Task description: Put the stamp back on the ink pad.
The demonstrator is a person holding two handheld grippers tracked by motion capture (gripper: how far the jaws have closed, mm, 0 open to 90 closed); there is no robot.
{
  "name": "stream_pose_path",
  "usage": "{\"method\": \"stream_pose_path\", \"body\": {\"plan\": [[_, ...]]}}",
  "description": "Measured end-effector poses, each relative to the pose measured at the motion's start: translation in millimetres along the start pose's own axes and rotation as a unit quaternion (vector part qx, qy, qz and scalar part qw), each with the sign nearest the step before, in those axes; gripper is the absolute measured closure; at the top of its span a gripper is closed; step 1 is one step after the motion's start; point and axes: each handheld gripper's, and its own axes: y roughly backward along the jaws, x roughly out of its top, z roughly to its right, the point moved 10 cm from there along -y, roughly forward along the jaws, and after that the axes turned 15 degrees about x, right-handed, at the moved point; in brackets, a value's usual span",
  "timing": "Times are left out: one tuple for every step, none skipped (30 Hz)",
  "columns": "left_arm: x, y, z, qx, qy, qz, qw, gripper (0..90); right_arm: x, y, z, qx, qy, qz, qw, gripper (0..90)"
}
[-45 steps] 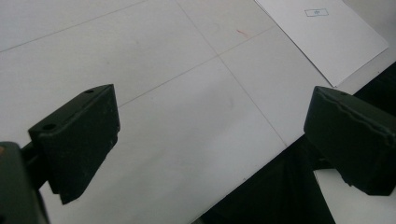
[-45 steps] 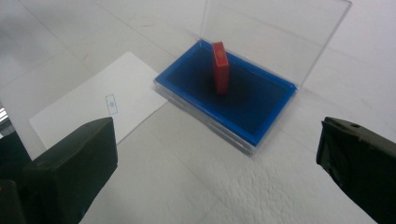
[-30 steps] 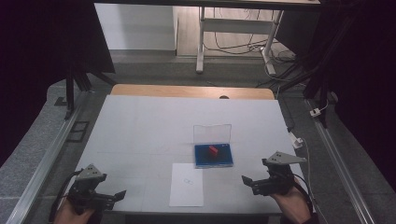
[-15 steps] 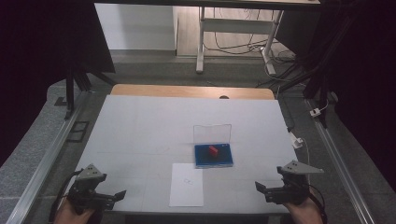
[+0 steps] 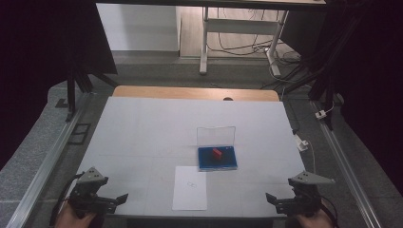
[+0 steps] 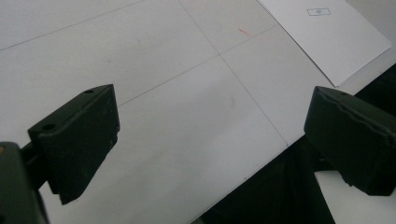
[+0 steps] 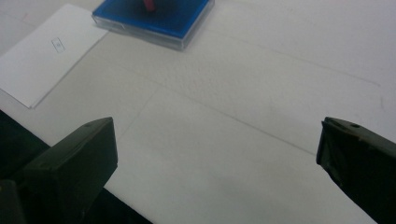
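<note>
Two grippers sit at the bottom edge of the high view, both with jaws spread wide and holding nothing: the left gripper [image 5: 111, 201] at the lower left corner of the white table [image 5: 142, 137], the right gripper [image 5: 278, 202] at the lower right. In the left gripper view the jaws stand far apart over bare tabletop near its front edge, with a corner of the sheet of paper [image 6: 327, 32] at the upper right of that frame.

Between the two, just above the bottom centre of the high view, lies that paper [image 5: 190, 187], flat, with a small printed mark on it. Just beyond it, near the centre of the frame, sits the blue case [image 5: 217, 159], its clear lid [image 5: 216, 136] standing upright at the far side and a small red object [image 5: 217, 153] resting inside. The right gripper view has the case at top centre-left.

By my reading, this is a start or rest pose: neither gripper is near the case. A next move would call for the right gripper, the better aimed, to travel forward and left toward the case, keeping the jaws spread until they straddle the red object.
</note>
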Motion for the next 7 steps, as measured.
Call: {"method": "stream_pose_path", "body": {"plan": [[0.0, -0.1, 0.0, 0.0, 0.0, 0.0, 1.0, 4.0, -1.2, 0.0, -0.2, 0.002, -0.004, -0.003, 1.0, 0.0], [-0.1, -0.2, 0.0, 0.0, 0.0, -0.001, 1.0, 4.0, -0.9, 0.4, -0.1, 0.0, -0.004, 0.0, 1.0, 0.0], [-0.1, -0.1, 0.0, 0.0, 0.0, -0.001, 1.0, 3.9, -0.8, 0.5, -0.2, 0.0, -0.004, 0.001, 1.0, 0.0], [0.0, 0.0, 0.0, 0.0, 0.0, 0.0, 1.0, 4.0, -1.2, 0.0, -0.2, 0.001, -0.005, -0.001, 1.0, 0.0], [0.4, -0.1, -0.1, 0.0, 0.0, 0.001, 1.0, 4.0, -1.7, -0.2, 0.2, 0.001, -0.005, -0.004, 1.0, 0.0], [0.9, -0.2, 0.2, 0.0, 0.001, 0.001, 1.0, 4.0, -2.0, -0.5, 0.2, 0.001, -0.006, -0.005, 1.0, 0.0], [1.2, -0.6, 0.7, -0.001, 0.0, 0.0, 1.0, 4.0, -2.2, -0.8, 0.7, 0.0, -0.004, -0.006, 1.0, 0.0]]}}
